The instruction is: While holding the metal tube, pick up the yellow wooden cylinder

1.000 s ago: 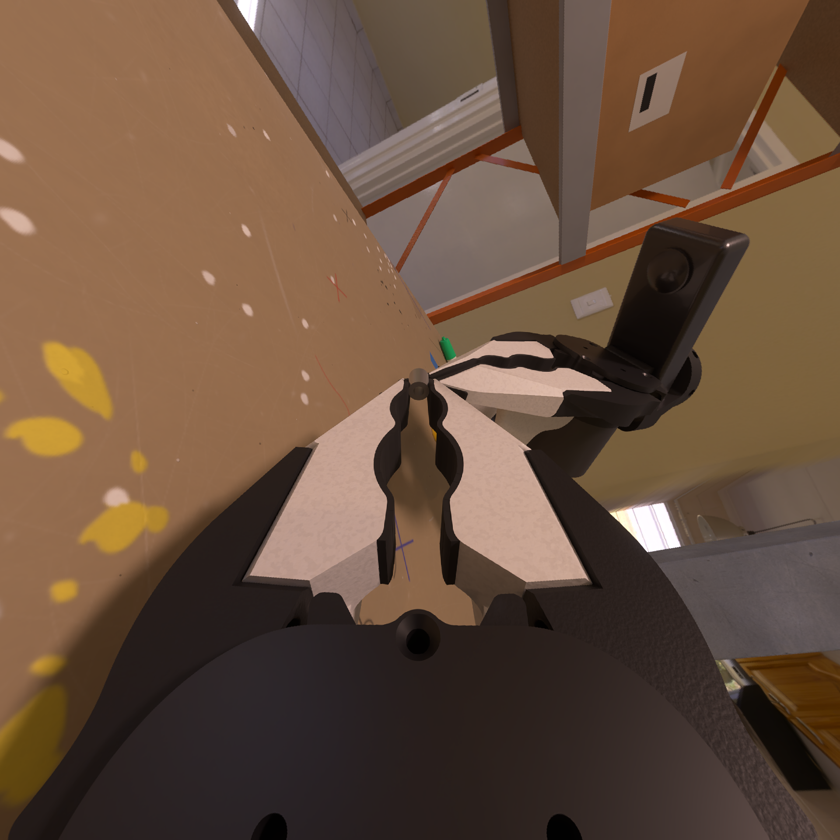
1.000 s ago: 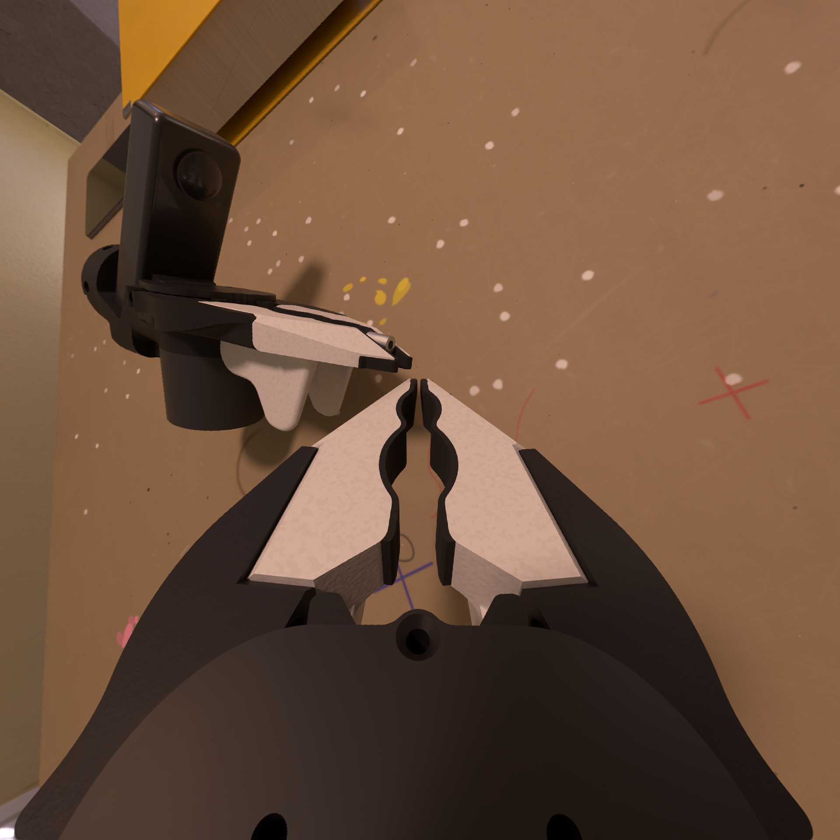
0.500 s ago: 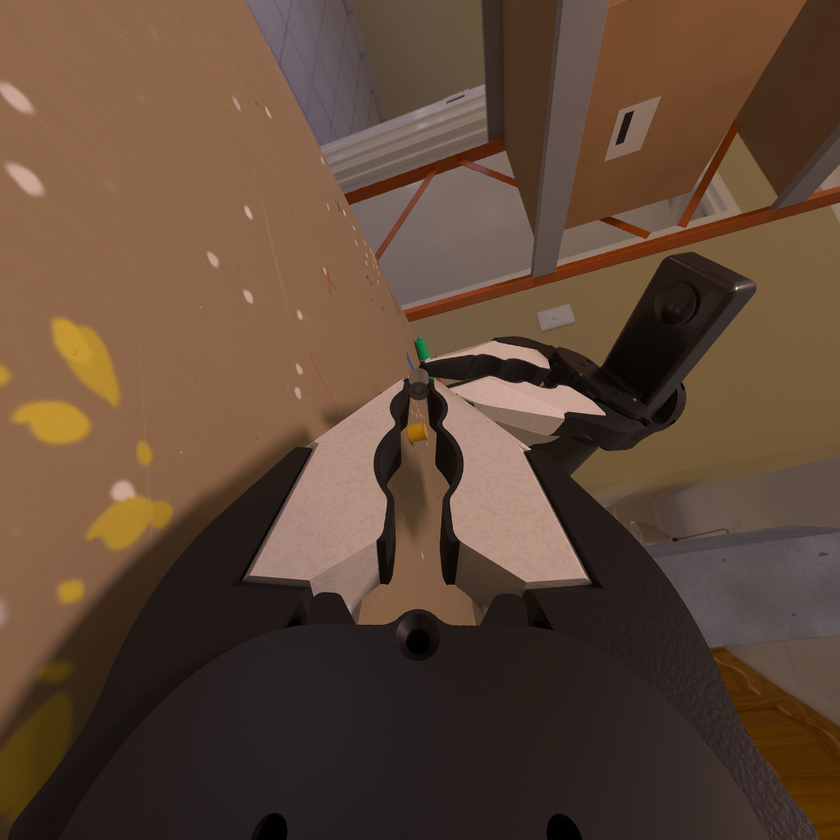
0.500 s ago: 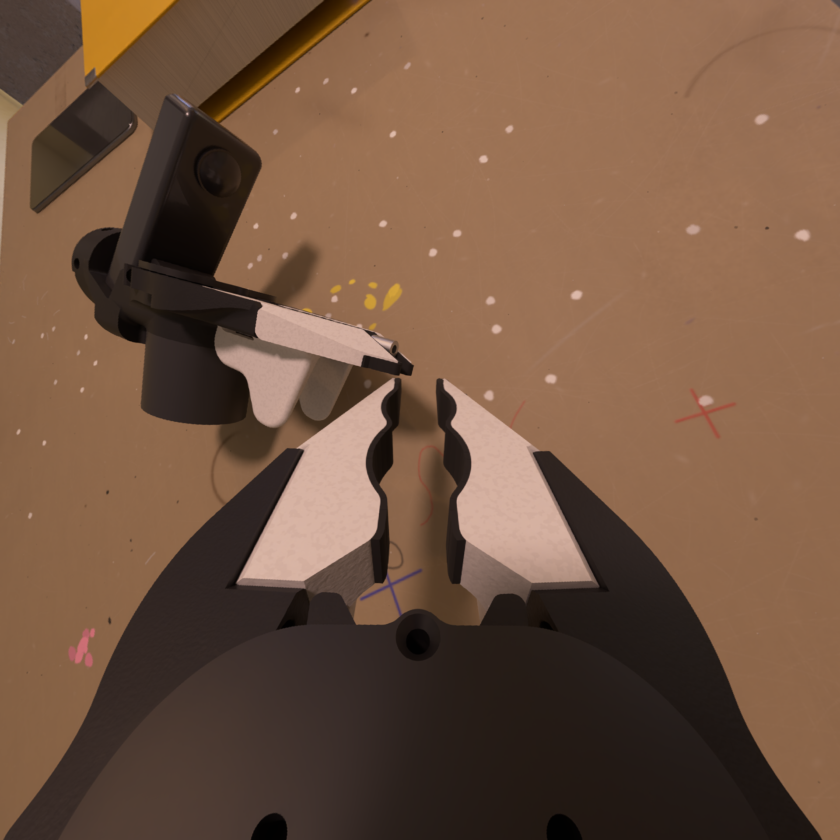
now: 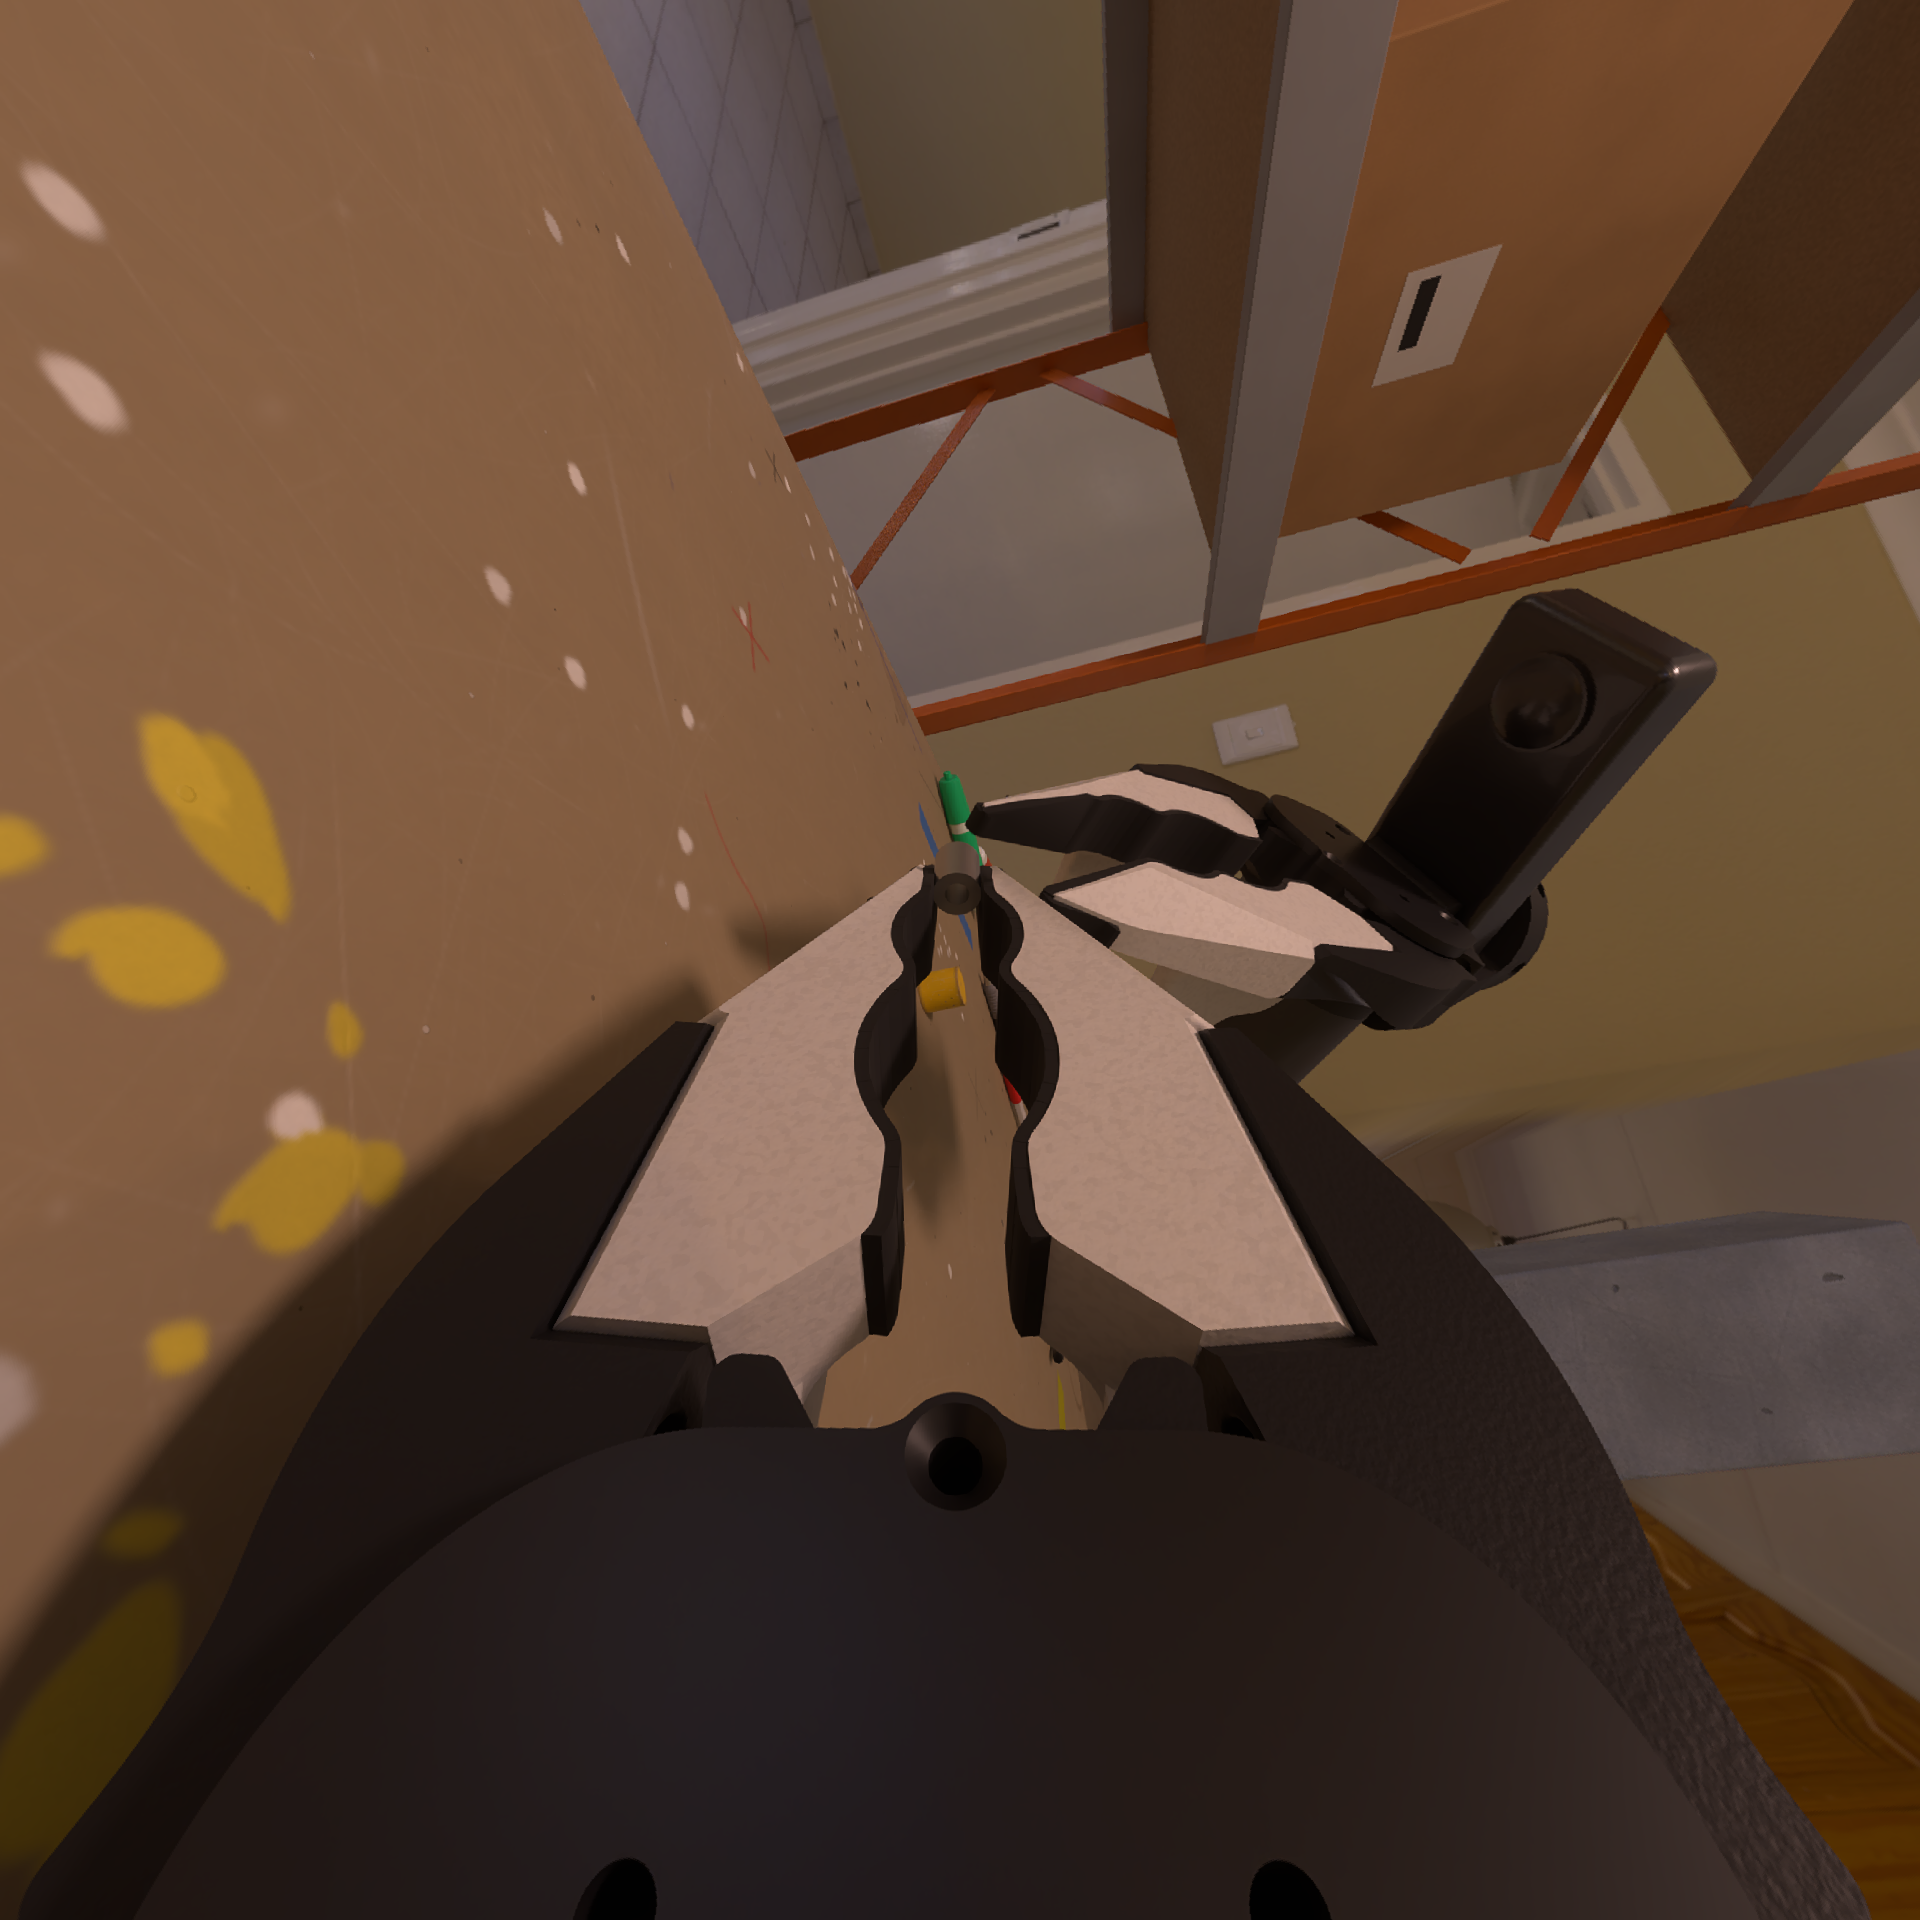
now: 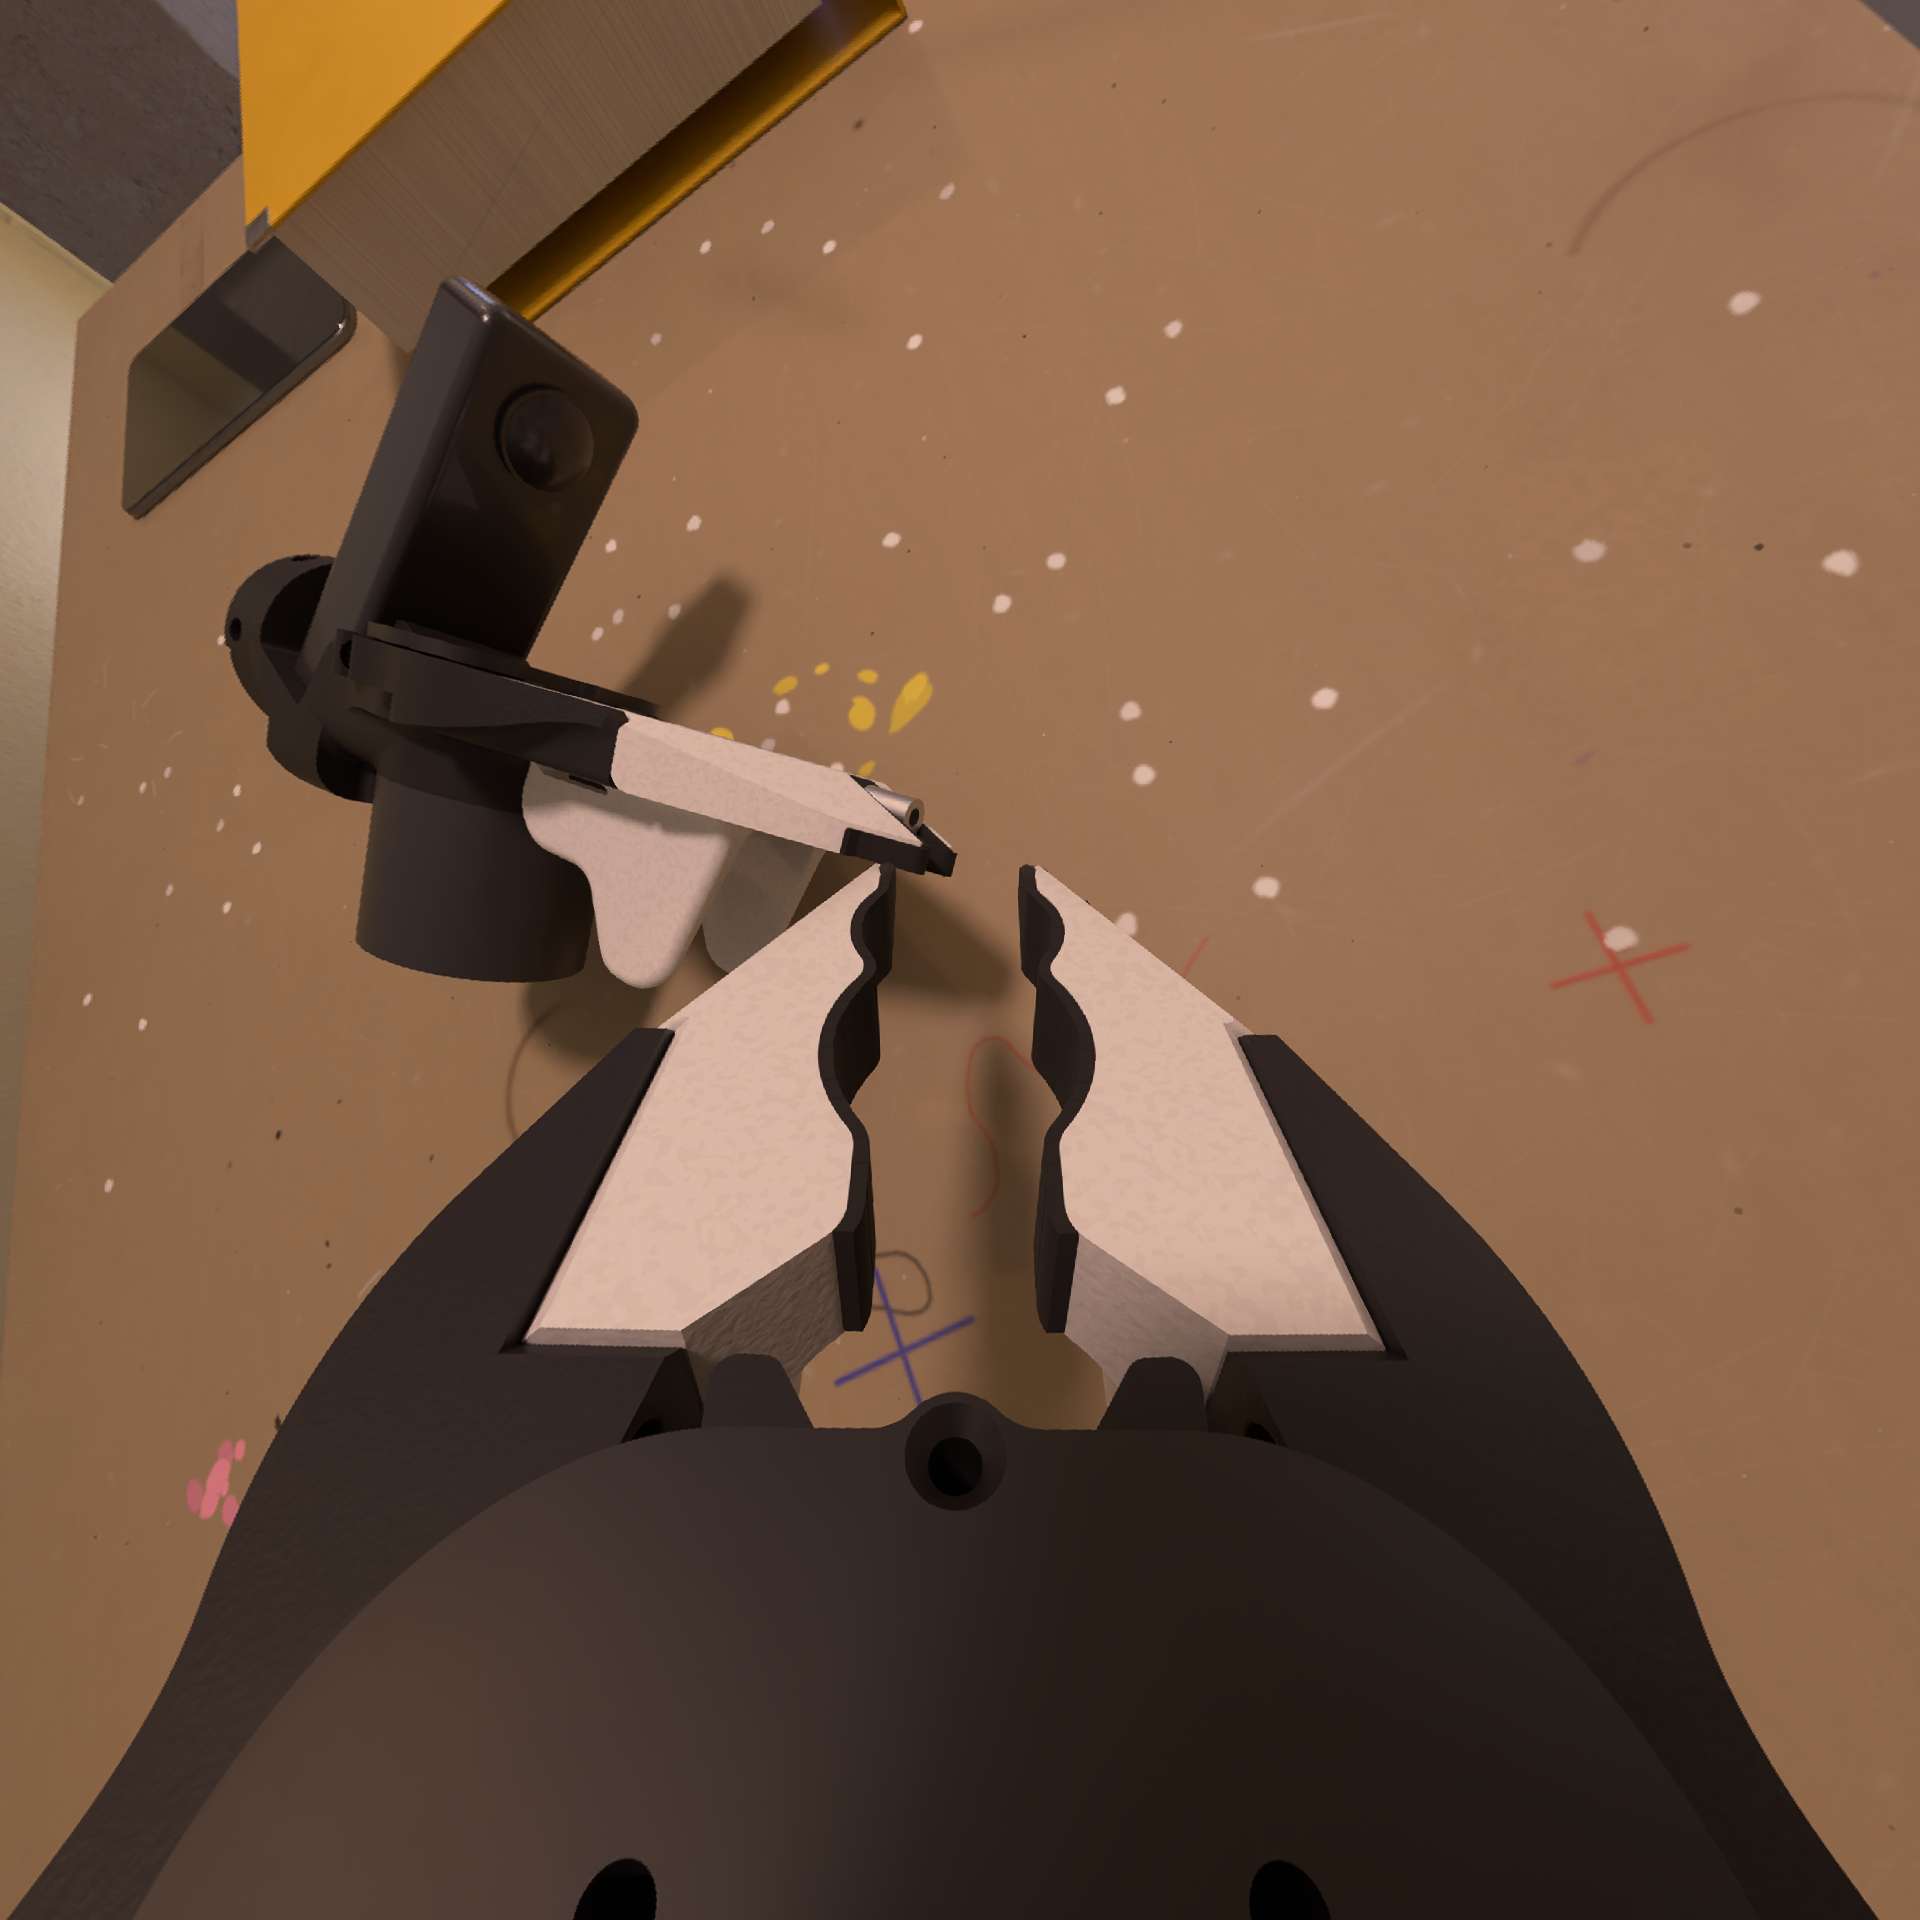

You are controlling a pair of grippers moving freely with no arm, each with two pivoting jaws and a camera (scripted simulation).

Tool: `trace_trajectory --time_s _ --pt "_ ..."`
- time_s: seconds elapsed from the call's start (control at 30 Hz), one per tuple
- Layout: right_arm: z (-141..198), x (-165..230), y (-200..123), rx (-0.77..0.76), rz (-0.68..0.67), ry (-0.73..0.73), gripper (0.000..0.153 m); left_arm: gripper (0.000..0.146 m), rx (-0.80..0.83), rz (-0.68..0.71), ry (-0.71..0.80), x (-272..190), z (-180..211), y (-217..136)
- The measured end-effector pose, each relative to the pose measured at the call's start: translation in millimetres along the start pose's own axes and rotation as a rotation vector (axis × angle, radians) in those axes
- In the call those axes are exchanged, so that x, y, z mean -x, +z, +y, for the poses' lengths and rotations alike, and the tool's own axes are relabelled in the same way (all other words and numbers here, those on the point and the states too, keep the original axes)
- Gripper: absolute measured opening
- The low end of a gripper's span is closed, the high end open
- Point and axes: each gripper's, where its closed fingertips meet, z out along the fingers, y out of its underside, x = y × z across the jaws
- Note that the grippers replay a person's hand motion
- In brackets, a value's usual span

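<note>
My left gripper [image 5: 956, 878] is shut on a short grey metal tube [image 5: 957, 894], held at the fingertips and seen end-on. Beyond it a small yellow wooden cylinder [image 5: 942, 990] lies on the brown table [image 5: 416, 623], seen through the gap between my left fingers. My right gripper [image 6: 954, 883] is open and empty, its tips just right of the left gripper [image 6: 925, 844] and above the table [image 6: 1351, 520]. The tube's end [image 6: 900, 804] sticks out of the left fingertips there. The right gripper also shows in the left wrist view [image 5: 1018, 862], close beside the tube. The cylinder is hidden in the right wrist view.
A green peg [image 5: 954, 800] and blue and red bits lie on the table past the tube. An orange-yellow box [image 6: 499, 135] and a dark flat tray [image 6: 229, 405] sit at the table's far corner. Paint spots and drawn crosses mark the table. Shelving with cardboard boxes [image 5: 1455, 260] stands beyond.
My right gripper has opened from shut. The left gripper, still holding the tube, has shifted so that the yellow cylinder now shows between its fingers.
</note>
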Motion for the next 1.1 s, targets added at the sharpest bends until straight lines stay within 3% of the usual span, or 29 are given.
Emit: trace_trajectory --time_s 0.17,0.33,0.43,0.57,0.67,0.77,0.97,1.1 --pt "-10.0 -3.1 -14.4 -0.051 0.008 -0.038 0.024 0.007 -0.001 -0.003 -0.001 0.5 -0.2 -0.1" --pt "-15.9 -26.8 -70.9 -0.251 0.079 -0.309 0.026 0.007 0.005 -0.004 -0.005 0.9 0.1 0.0" --pt "27.4 -57.2 -102.8 -0.232 0.136 -0.372 0.048 0.007 0.006 -0.003 -0.004 0.9 0.2 0.0" --pt "123.5 -93.0 -131.1 -0.051 0.263 -0.224 0.071 0.007 0.006 -0.006 0.0 0.9 0.5 0.1" --pt "156.5 -102.5 -141.7 -0.081 0.363 -0.136 0.067 0.007 0.009 -0.011 0.003 1.3 1.1 1.0" --pt "157.2 -115.6 -148.9 -0.152 0.466 -0.127 0.059 0.007 0.012 -0.018 0.007 2.0 1.7 1.2" --pt "159.4 -119.2 -130.5 -0.101 0.374 -0.105 0.038 0.007 -0.003 -0.047 0.015 4.8 0.0 0.7" --pt "156.3 -121.7 -128.1 -0.088 0.4 -0.147 0.021 0.007 -0.002 -0.052 -0.007 6.4 0.6 2.7"
